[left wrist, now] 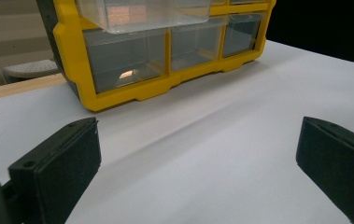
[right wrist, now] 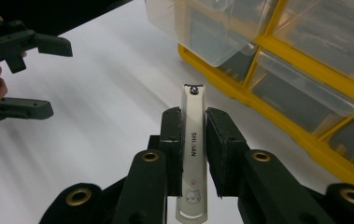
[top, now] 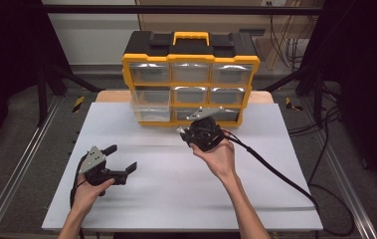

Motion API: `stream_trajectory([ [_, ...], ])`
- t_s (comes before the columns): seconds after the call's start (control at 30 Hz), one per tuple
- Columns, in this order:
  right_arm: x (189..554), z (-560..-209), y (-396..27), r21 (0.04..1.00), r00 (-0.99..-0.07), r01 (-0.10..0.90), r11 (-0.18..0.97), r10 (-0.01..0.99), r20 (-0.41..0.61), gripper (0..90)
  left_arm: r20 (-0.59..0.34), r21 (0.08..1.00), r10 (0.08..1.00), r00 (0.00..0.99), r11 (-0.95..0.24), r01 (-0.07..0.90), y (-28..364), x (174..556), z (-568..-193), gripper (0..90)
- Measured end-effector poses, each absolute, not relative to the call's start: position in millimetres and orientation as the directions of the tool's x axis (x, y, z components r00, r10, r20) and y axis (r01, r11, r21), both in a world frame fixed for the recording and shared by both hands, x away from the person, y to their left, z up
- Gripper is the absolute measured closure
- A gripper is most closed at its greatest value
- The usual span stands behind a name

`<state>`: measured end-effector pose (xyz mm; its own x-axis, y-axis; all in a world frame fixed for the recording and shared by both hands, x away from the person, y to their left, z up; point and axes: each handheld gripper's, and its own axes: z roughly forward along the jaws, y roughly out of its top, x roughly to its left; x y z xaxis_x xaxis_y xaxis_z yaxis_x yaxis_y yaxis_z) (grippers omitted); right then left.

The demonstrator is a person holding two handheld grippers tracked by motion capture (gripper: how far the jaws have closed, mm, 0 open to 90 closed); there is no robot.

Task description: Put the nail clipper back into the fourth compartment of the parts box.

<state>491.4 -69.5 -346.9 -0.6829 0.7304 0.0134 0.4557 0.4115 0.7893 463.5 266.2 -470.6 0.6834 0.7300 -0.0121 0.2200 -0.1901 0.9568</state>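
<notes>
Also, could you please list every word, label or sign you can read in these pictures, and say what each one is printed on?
"SHIJIAN": printed lengthwise along the lever of the nail clipper, which the right gripper holds between its jaws.
Small cartoon cat face, a picture with no letters: near the lower end of that lever.
No text can be read on the yellow drawer organiser, its pulled-out clear drawer, the white table or the left gripper.

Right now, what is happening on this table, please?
A person holds one tool in each hand. The right tool is shut on a silver nail clipper, held in front of the yellow drawer organizer, whose middle-left drawer is pulled out. The left tool is open and holds nothing, over the white table.
</notes>
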Motion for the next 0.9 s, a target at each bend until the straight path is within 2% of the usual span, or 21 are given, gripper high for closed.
stream_trajectory([
  [0.9, 510.9, -301.1, -64.1, 0.813, -0.681, 0.418, 0.406, 0.732, -0.016, 77.2, -0.013, 0.957, 0.727, 0.686, -0.190, 0.220, 265.9, 463.7, -470.7, 0.0],
])
